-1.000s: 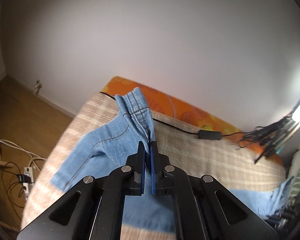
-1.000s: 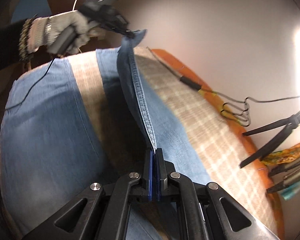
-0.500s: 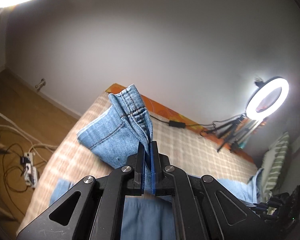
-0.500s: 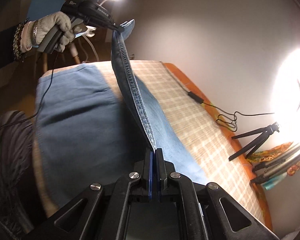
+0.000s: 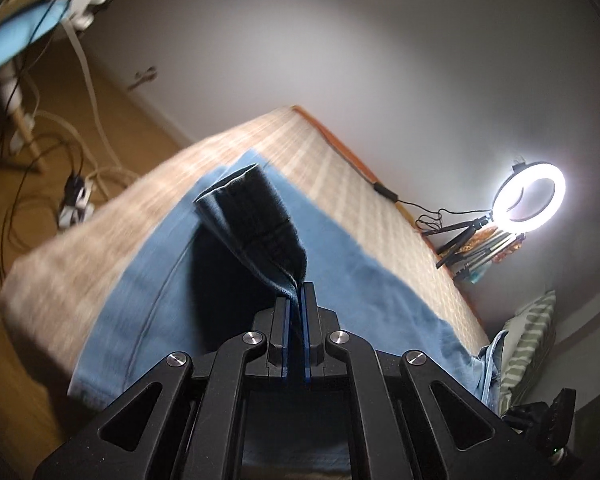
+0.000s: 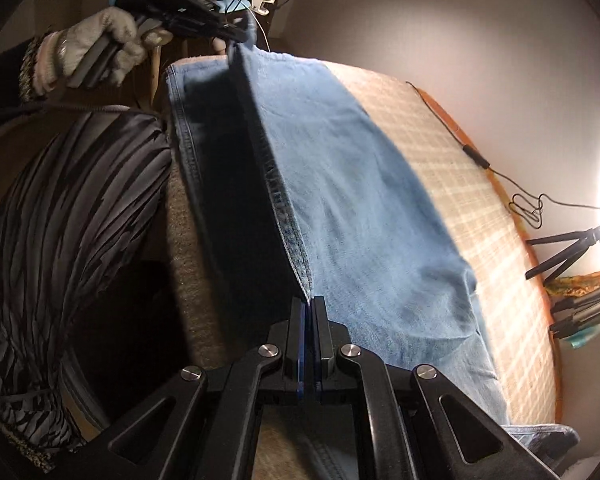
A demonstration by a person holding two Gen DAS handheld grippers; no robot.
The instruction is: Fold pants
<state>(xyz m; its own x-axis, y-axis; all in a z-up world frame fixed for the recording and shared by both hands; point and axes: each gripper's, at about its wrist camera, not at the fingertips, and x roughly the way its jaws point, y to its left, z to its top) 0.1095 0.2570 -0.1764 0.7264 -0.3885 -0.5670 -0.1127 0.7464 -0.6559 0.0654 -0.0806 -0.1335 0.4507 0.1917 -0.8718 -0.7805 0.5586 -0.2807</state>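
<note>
Both tongs clamped | my left tongs (image 5: 296,294) pinch the pants (image 6: 360,208) hem | my right tongs (image 6: 310,306) pinch the seam edge | fold lifted over the bed (image 6: 452,152) | ring light (image 5: 529,197) at 3 o'clock

The near end of the light blue denim pants (image 5: 360,280) runs out of sight behind the black left gripper (image 5: 296,296), and their far hem at 4 o'clock drops over the bed's edge. The beige checked bedspread (image 5: 80,248) is smeared by motion blur at 9 o'clock. In the right wrist view, the shaded underside of the lifted denim edge (image 6: 236,184) is too dark to read. The gloved left hand (image 6: 96,52) is cut off at 10 o'clock.
</note>
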